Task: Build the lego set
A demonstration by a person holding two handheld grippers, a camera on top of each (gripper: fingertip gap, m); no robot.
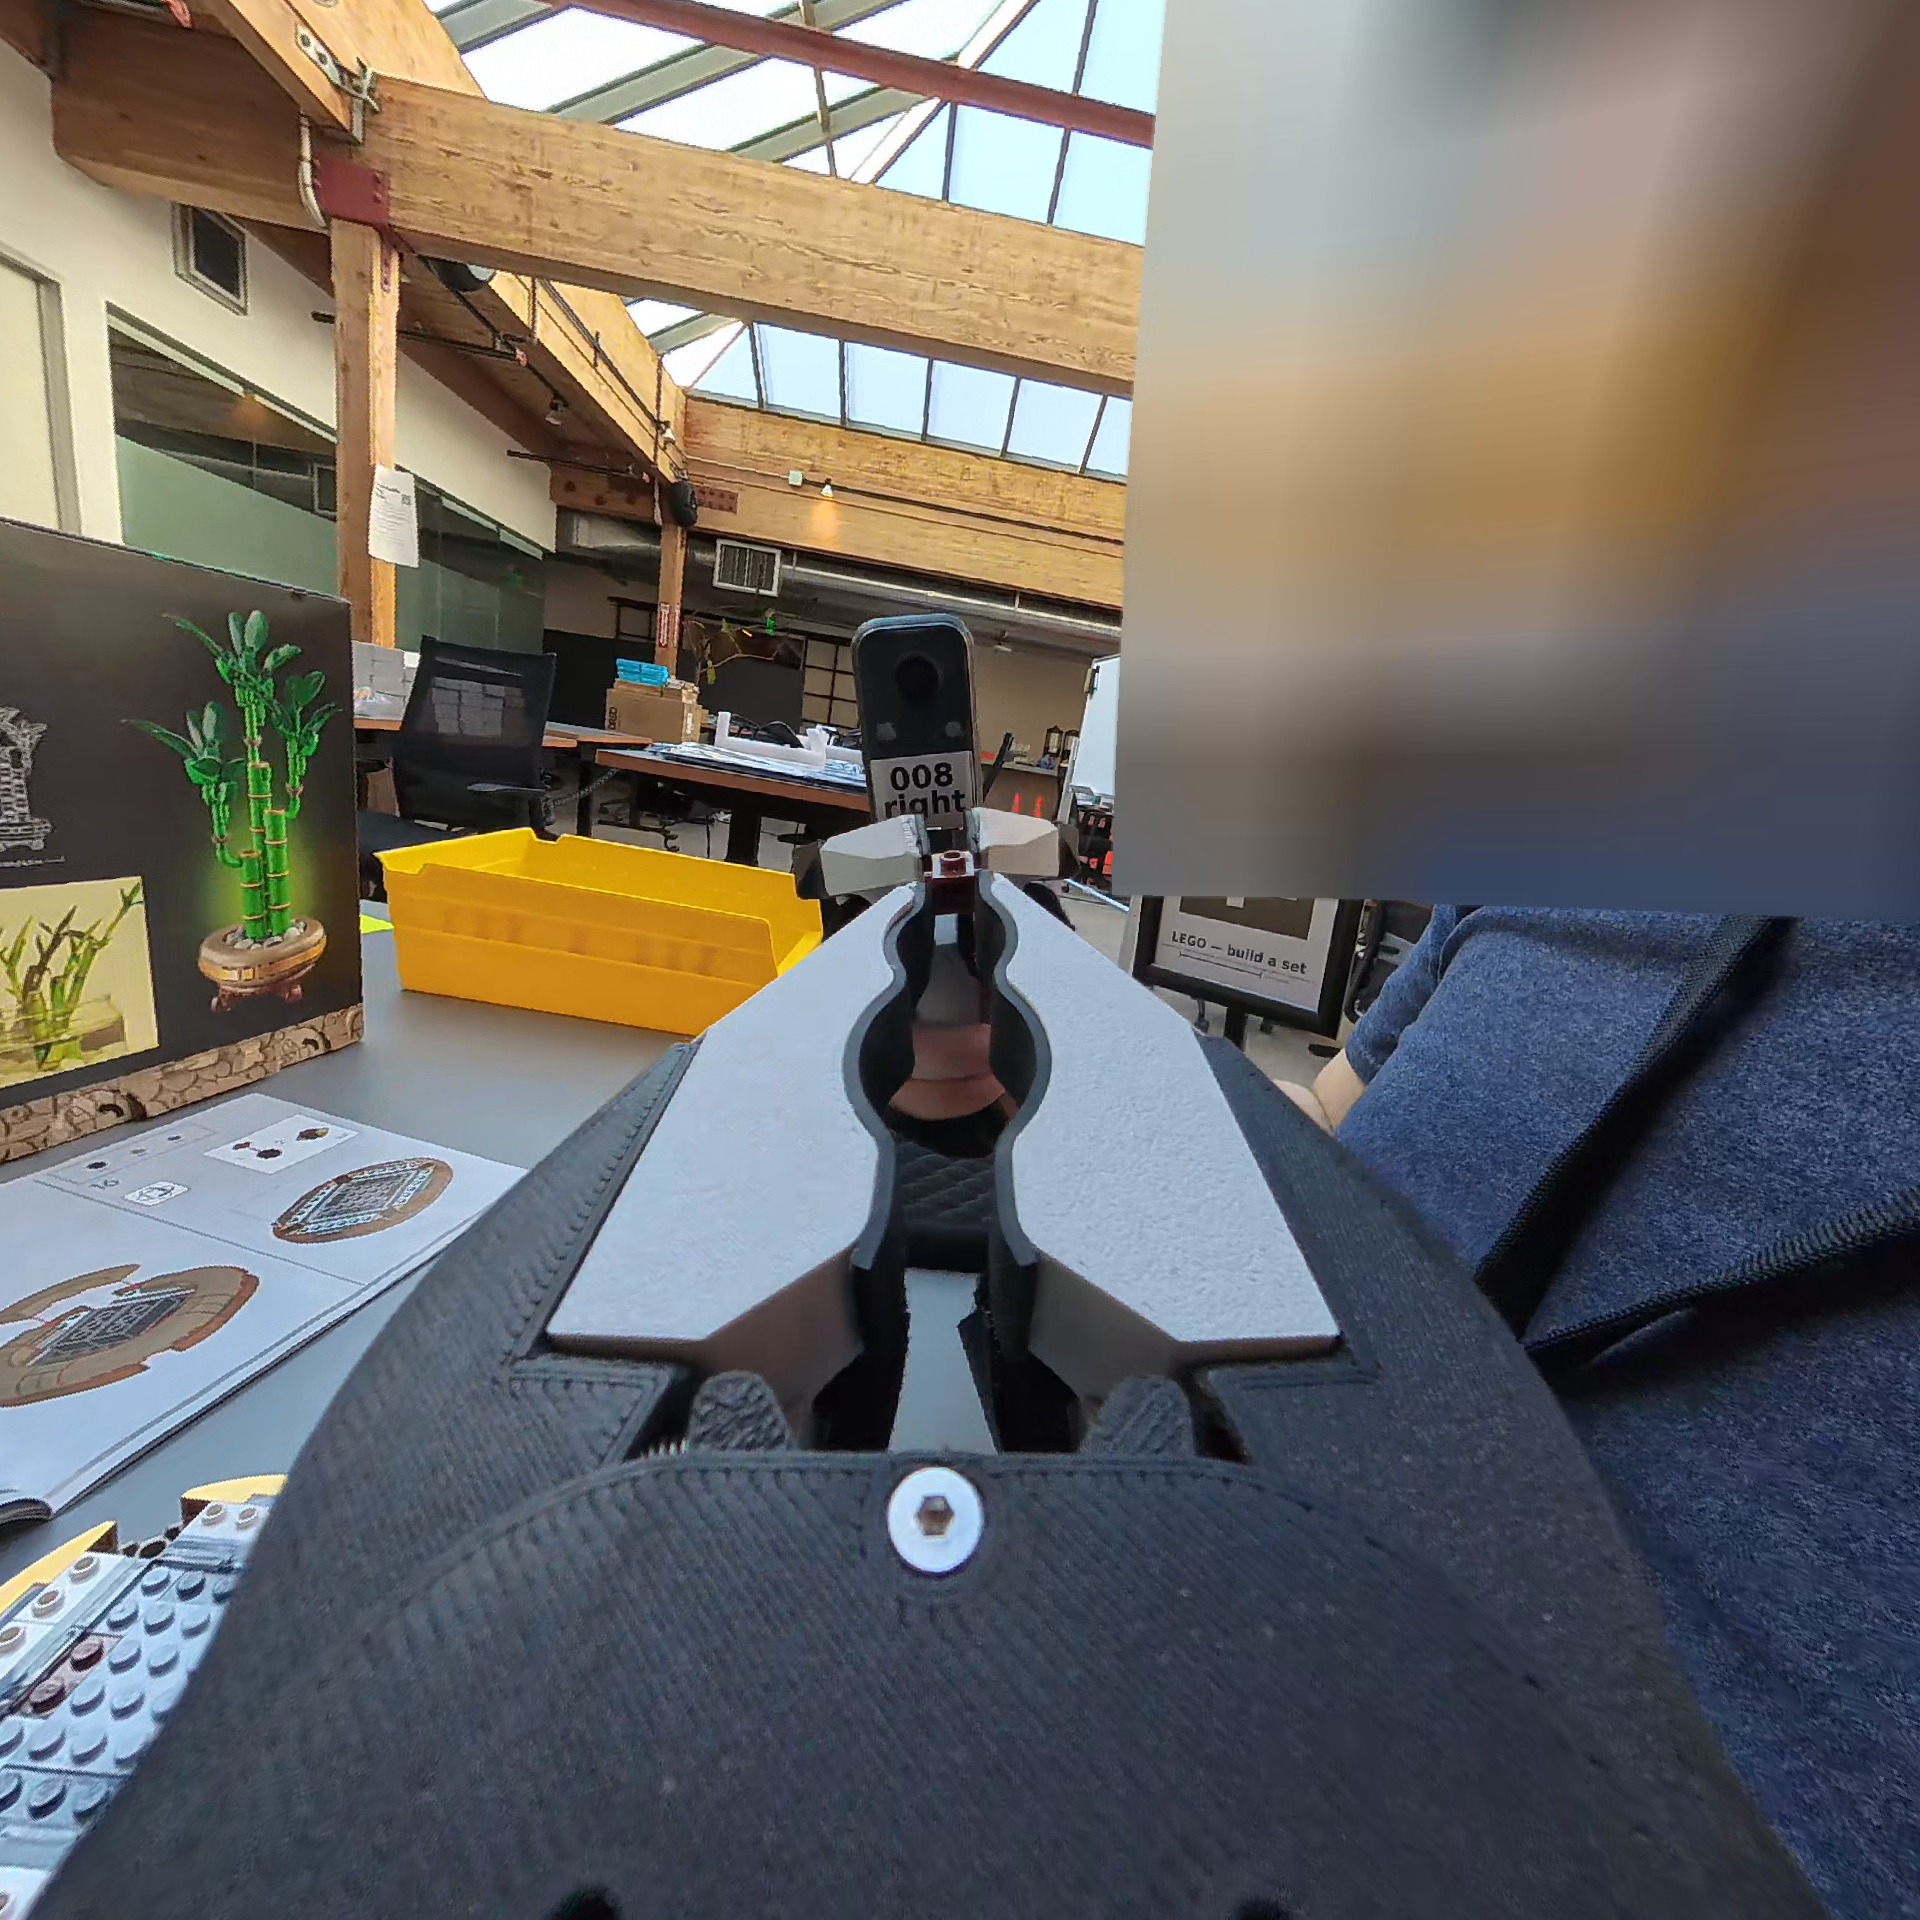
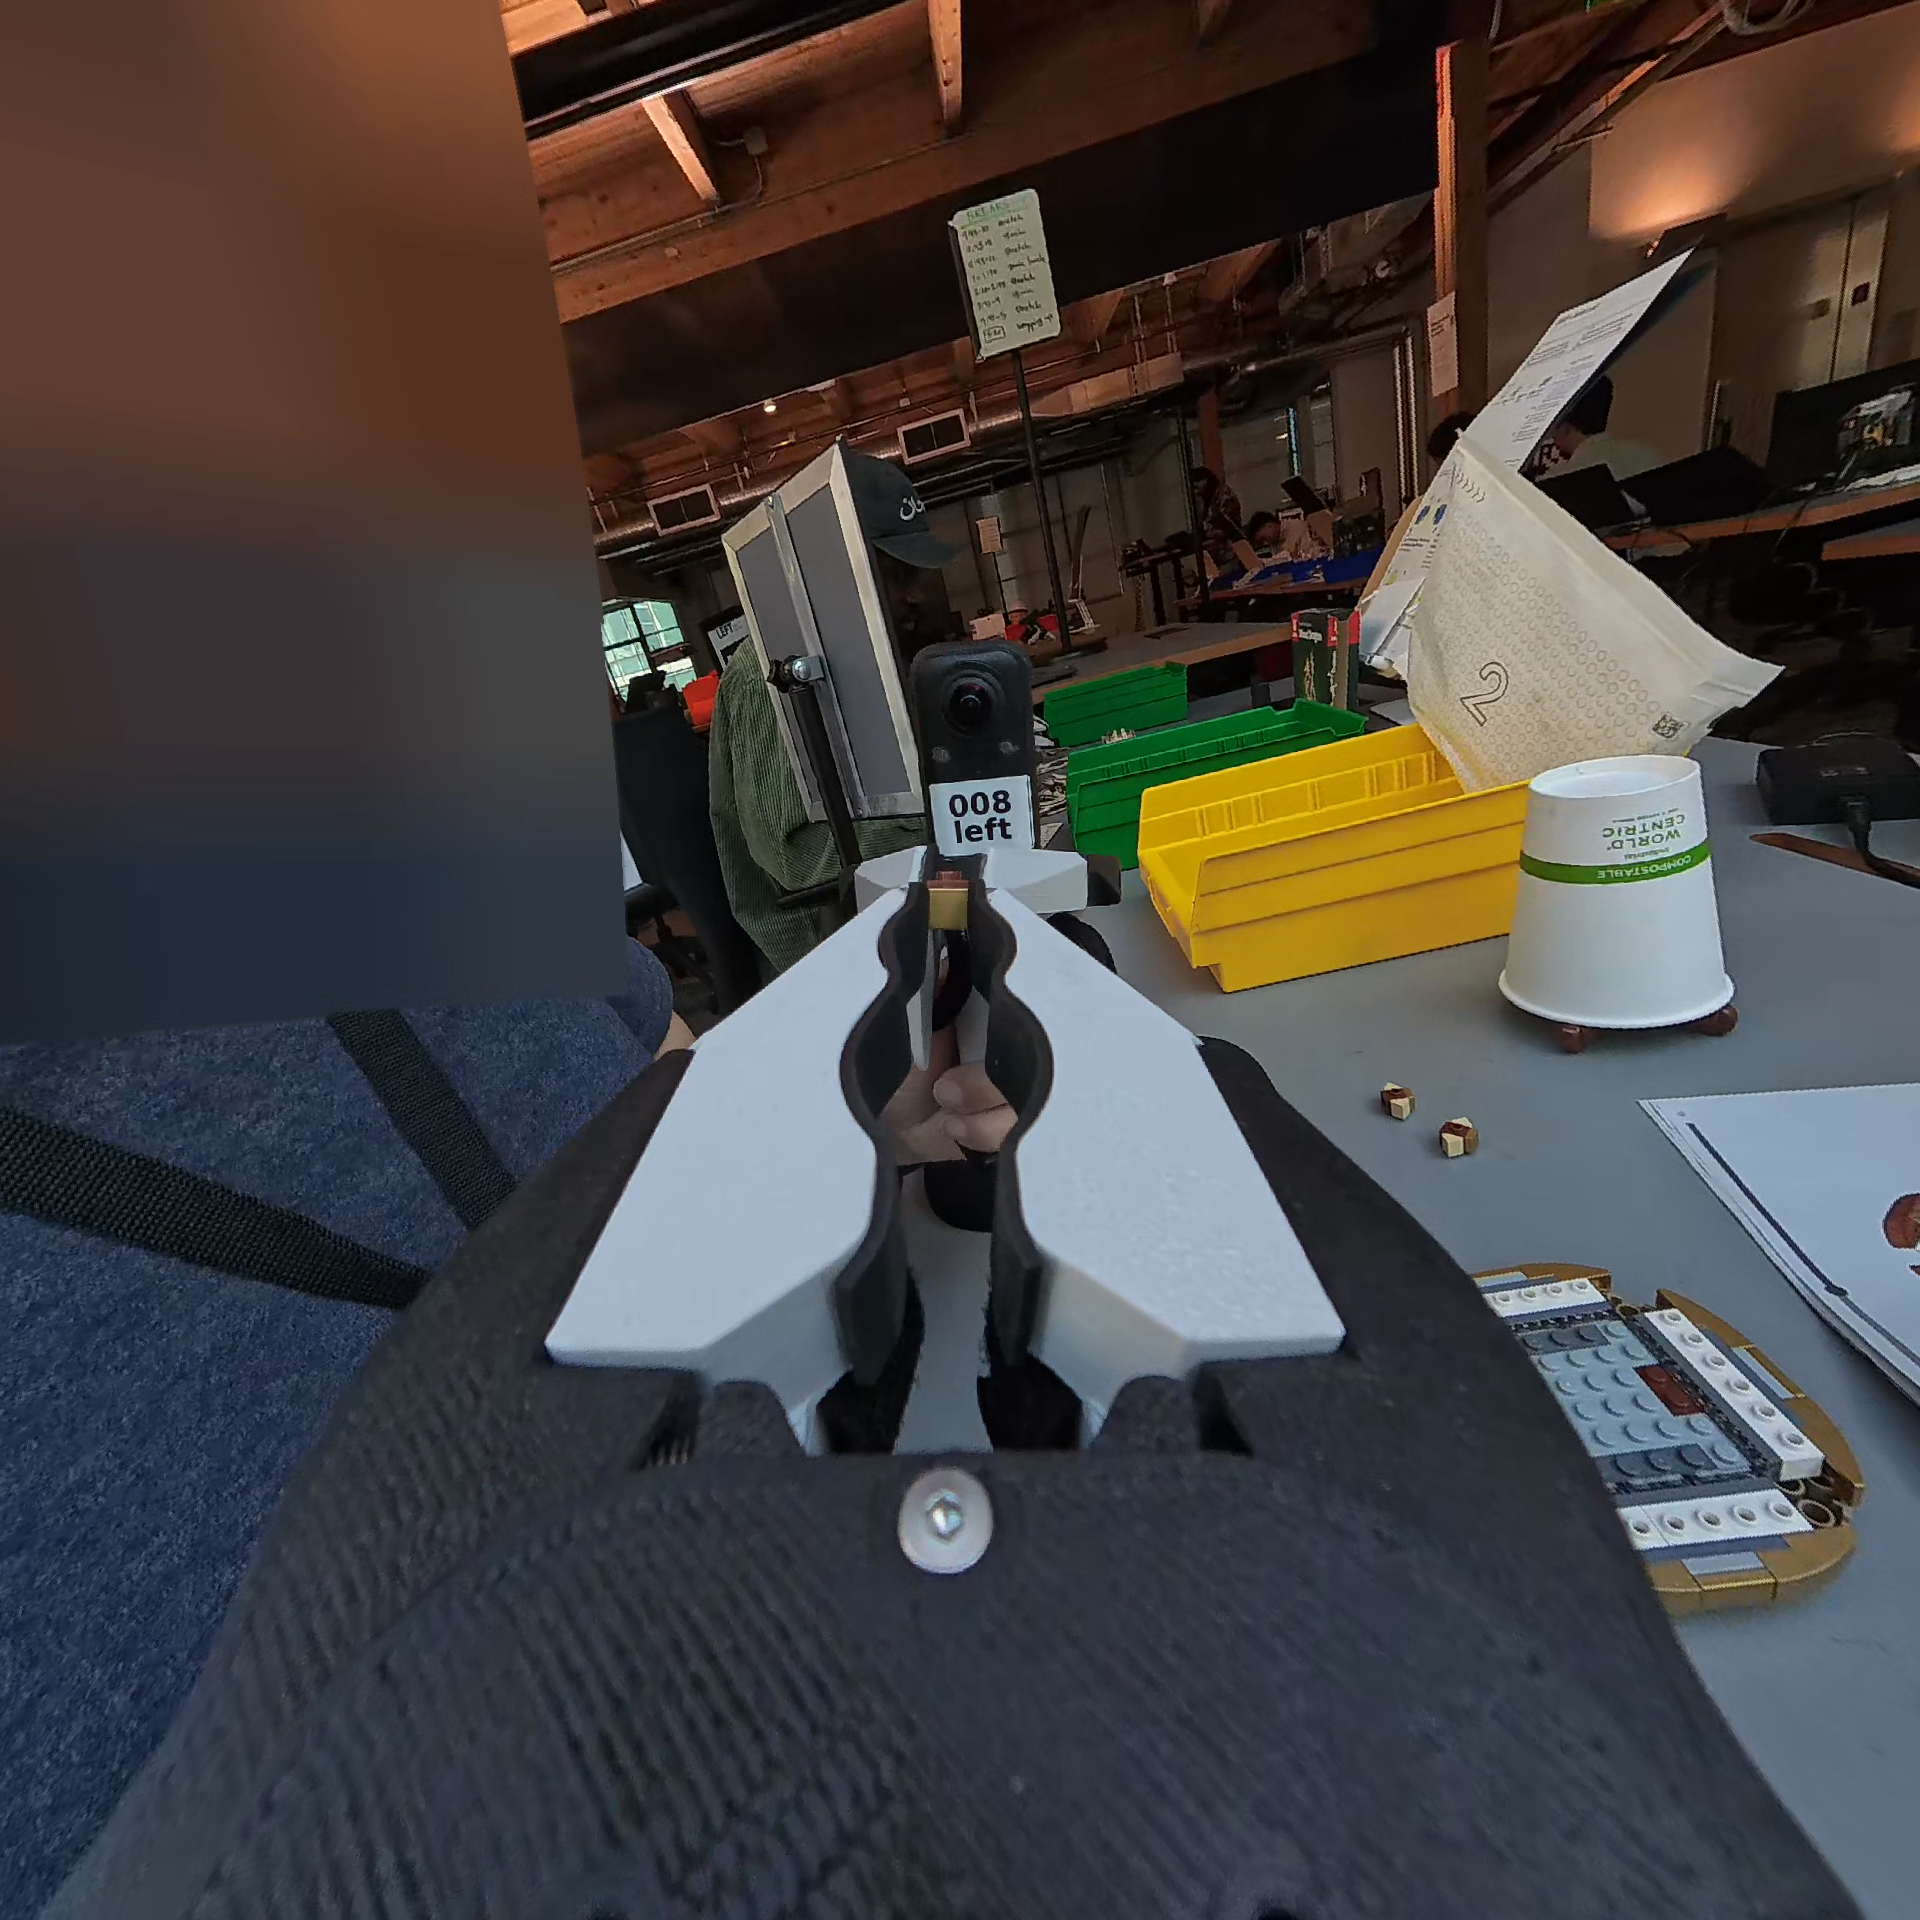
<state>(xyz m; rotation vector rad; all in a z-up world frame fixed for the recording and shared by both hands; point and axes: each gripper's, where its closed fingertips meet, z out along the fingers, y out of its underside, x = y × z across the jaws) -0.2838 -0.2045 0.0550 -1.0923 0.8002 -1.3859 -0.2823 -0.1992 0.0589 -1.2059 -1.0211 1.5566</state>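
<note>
Grey bench [image 2: 1351, 1195] in open workshop: round base [image 2: 1683, 1434] partly built, two small sub-assemblies [image 2: 1429, 1120] loose nearby. Left gripper [image 1: 951, 883] fingers pinching dark red piece [image 1: 951, 871]; right gripper [image 2: 951, 902] fingers pinching tan piece [image 2: 949, 906], tips facing, apparently mid-joining. Much still unbuilt.

The lego base [image 1: 94, 1662] is cut off at the left wrist view's lower-left edge.
</note>
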